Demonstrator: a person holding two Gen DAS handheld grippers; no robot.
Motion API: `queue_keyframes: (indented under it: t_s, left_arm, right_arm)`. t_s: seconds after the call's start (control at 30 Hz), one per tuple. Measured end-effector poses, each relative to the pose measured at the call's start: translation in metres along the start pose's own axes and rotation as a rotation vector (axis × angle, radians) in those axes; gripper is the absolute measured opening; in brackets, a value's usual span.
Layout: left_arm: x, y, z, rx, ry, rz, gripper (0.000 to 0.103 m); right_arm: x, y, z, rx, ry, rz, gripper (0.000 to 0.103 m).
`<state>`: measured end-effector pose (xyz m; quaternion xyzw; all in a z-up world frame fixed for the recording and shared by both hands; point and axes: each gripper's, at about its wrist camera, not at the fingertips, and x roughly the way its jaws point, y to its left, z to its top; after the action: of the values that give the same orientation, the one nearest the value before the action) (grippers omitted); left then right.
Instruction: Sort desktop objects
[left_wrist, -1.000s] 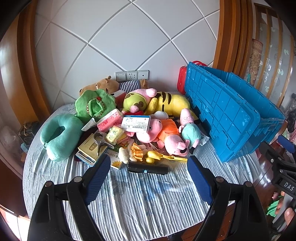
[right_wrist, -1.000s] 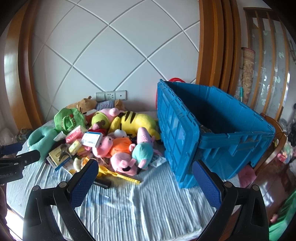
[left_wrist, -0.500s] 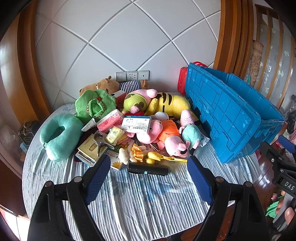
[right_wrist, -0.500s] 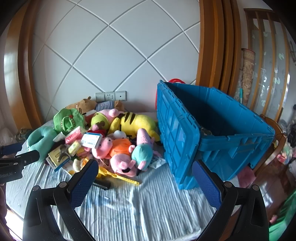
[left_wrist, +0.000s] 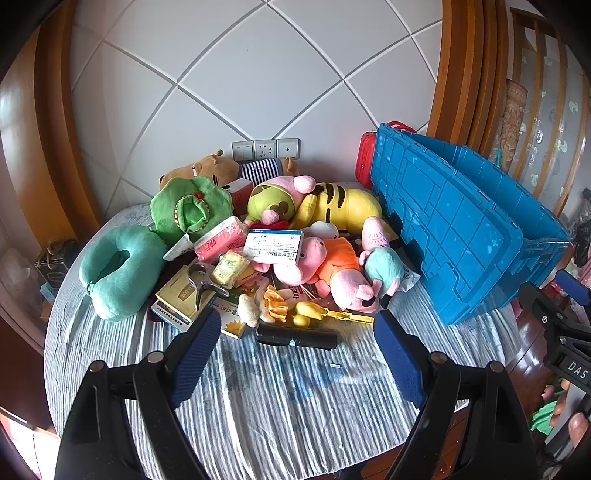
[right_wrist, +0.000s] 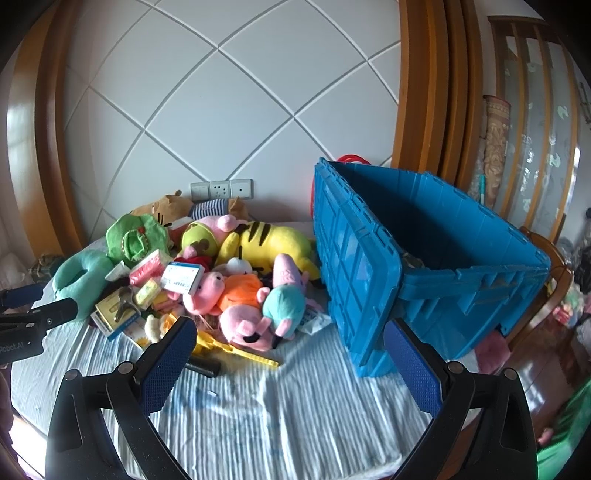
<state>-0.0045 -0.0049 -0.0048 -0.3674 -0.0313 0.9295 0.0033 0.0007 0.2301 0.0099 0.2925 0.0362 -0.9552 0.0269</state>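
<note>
Hovering wide open and empty, left gripper (left_wrist: 291, 339) and right gripper (right_wrist: 288, 354) face toy pile (left_wrist: 295, 251) beside blue crate (right_wrist: 424, 258)

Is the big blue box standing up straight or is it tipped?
Tipped. The blue box leans, one bottom edge raised off the striped cloth, its open top facing away from the toy pile.

Both wrist views look down from nearby, sharing the toy pile (left_wrist: 280, 251) and blue crate (right_wrist: 424, 266).

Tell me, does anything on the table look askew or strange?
Yes. The big blue plastic crate sits tilted, its right end hanging past the edge of the table with the striped cloth. The plush toys and small boxes lie heaped together beside it.
</note>
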Motion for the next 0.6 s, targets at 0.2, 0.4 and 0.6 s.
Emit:
queue_keyframes:
  t_s: [0.2, 0.4, 0.6]
  left_arm:
    - [0.0006, 0.002, -0.0001, -0.005, 0.001, 0.002, 0.085]
    - [-0.0005, 0.0033, -0.0011, -0.007, -0.002, 0.004, 0.085]
    - [-0.0008, 0.0079, -0.0027, -0.016, -0.005, 0.006, 0.085]
  right_arm:
    - [0.0002, -0.0017, -0.0016, 0.007, 0.003, -0.001, 0.103]
    - [-0.0011, -0.0016, -0.0015, 0.008, 0.0, -0.001, 0.103]
    - [-0.003, -0.0011, -0.0025, 0.01, 0.001, 0.0, 0.103]
